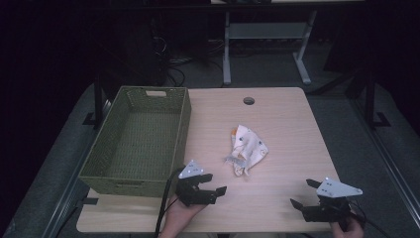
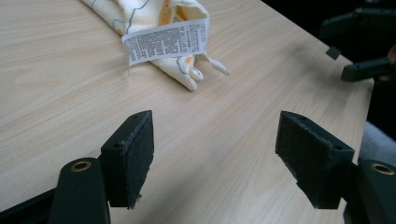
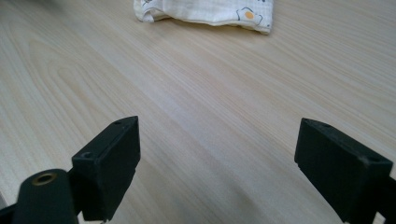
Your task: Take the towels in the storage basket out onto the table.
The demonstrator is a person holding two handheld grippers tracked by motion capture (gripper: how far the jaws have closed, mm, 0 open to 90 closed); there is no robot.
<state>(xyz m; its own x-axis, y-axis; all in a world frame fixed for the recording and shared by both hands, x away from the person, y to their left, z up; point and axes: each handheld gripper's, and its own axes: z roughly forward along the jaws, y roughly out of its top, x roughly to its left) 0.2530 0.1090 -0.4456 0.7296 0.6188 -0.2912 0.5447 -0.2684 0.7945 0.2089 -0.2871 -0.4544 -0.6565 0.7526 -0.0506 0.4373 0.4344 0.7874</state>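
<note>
Green woven basket, nothing inside.

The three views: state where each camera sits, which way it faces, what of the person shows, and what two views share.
High view: above the person's side, looking forward and down on the pale wooden table, woven green basket, left gripper and right gripper; hands enter from the bottom.
Left gripper view: rides that gripper, facing the crumpled white patterned cloth; own jaws wide apart.
Right gripper view: low over the table, facing the cloth; own jaws wide apart.
Shared: both gripper views show the cloth.
</note>
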